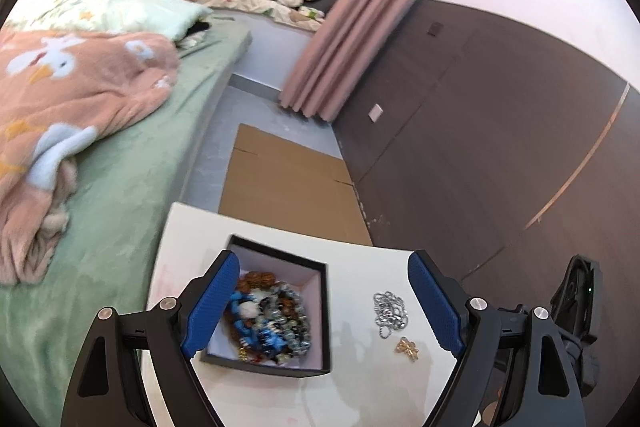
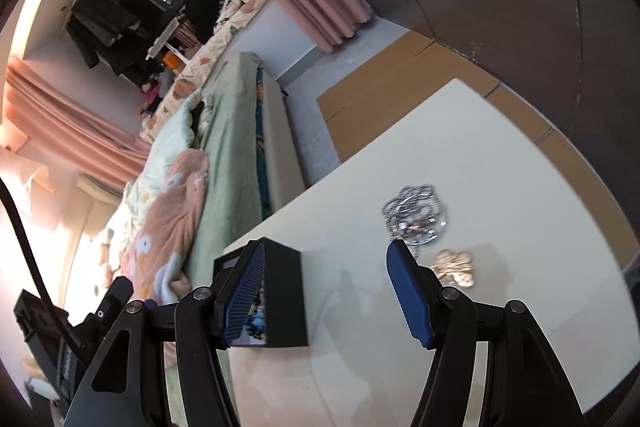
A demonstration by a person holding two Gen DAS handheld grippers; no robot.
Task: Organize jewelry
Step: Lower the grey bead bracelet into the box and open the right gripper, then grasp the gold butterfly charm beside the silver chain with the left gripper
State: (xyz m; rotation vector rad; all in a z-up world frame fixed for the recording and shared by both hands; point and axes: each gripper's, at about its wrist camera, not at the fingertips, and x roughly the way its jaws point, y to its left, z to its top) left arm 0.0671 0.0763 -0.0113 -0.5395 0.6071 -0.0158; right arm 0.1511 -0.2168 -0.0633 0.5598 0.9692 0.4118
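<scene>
A black box (image 1: pixel 326 311) with a white lining stands on the white table (image 1: pixel 360 391) and holds a heap of beaded bracelets (image 1: pixel 276 319). A silver chain (image 1: pixel 390 311) and a small gold piece (image 1: pixel 408 347) lie on the table to its right. My left gripper (image 1: pixel 323 261) hovers open, spanning the box and the chain, with nothing gripped. In the right wrist view the box (image 2: pixel 284 291) shows its dark side, with the silver chain (image 2: pixel 416 215) and gold piece (image 2: pixel 456 267) beyond. My right gripper (image 2: pixel 326 247) is open and empty, over bare table between box and chain.
A bed with a green sheet (image 1: pixel 132 187) and a pink blanket (image 1: pixel 72 99) runs along the table's left side. Flat cardboard (image 1: pixel 288 187) lies on the floor past the table. A dark wall panel (image 1: pixel 500 127) and a pink curtain (image 1: pixel 340 39) stand to the right.
</scene>
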